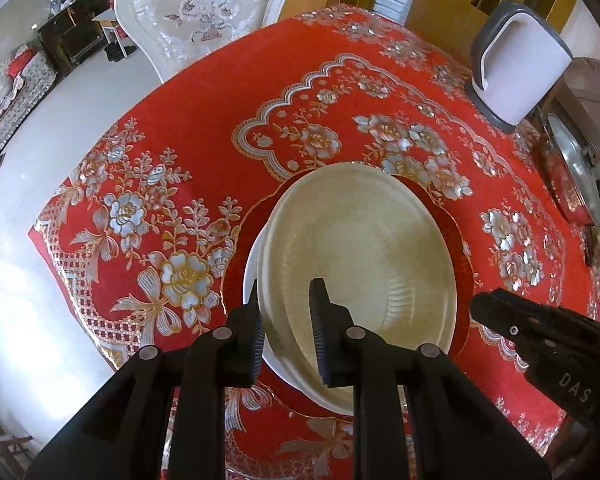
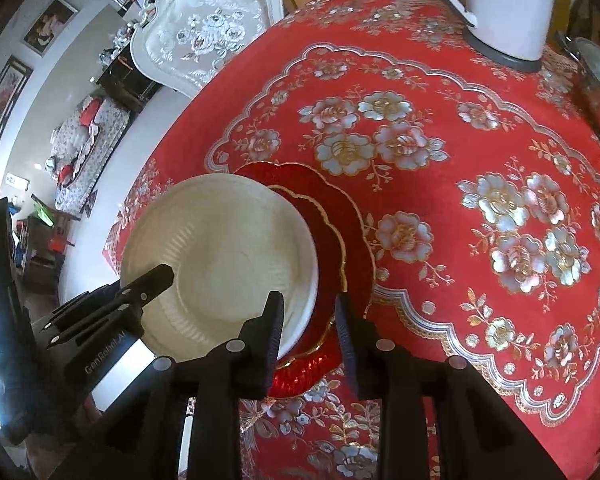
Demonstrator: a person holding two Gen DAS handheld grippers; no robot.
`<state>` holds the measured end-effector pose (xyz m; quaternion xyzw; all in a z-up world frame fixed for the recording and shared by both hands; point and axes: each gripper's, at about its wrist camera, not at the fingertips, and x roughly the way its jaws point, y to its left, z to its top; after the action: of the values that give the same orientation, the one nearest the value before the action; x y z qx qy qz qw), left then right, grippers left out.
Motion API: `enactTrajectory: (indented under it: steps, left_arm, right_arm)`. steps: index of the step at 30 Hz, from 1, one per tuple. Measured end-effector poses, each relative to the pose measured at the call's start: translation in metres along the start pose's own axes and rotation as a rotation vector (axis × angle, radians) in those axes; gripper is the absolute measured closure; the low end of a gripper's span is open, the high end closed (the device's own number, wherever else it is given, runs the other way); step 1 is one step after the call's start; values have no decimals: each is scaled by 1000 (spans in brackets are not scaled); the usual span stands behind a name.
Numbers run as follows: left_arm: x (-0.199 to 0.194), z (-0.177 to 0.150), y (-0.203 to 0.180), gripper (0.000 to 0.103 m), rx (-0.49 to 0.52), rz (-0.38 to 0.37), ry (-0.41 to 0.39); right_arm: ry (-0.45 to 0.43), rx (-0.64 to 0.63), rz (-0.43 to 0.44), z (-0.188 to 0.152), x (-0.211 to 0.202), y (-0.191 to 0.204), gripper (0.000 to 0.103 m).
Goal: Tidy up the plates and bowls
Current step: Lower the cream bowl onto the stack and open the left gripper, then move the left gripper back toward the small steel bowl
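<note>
Left wrist view
Left gripper: I see my two fingers spread, straddling the near rim of the cream bowl; one pad sits outside the wall, the other inside. I cannot tell whether they press on it.
Cream bowl: ribbed inside, nested on another white dish whose edge peeks out at the left, and both sit over a red plate.
Right gripper: comes in from the lower right, its tip just beside the red plate's edge.
Table: red floral cloth; a white kettle stands at the far right, and a white chair beyond the far edge.

Right wrist view
Right gripper: my fingers stand apart, with the scalloped gold-trimmed rim of the red plate between them, no contact I can confirm.
Cream bowl: rests on the red plates, toward the table's left edge.
Left gripper: one finger reaches over the bowl's near-left rim.
Kettle: far side, well apart from the stack.
</note>
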<state>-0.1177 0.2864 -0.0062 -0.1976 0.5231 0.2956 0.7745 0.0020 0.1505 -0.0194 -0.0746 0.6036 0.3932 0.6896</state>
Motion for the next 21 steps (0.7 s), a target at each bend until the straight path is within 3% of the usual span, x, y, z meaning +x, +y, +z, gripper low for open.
enactTrajectory:
  steps: [5,7,8,9,13,21]
  left_arm:
    - [-10,1,4,81,-11,24,-31]
    - [-14,2,5,65,-6,41,-49]
    - [-16,2,5,51,-2,53,-57]
    - [-17,2,5,48,-1,58,-67]
    - [-30,2,4,48,10,78,-117]
    - [-50,0,-34,48,85,10,-137]
  right_arm:
    - [-14,25,5,-4,-8,-10,73]
    - [-18,40,5,-6,-11,-15,72]
    - [-18,46,6,-7,-12,-17,72]
    - [-19,53,9,-7,-13,-19,72]
    - [-28,63,11,-10,-18,-25,72]
    - [-62,84,8,-20,-36,-37,67]
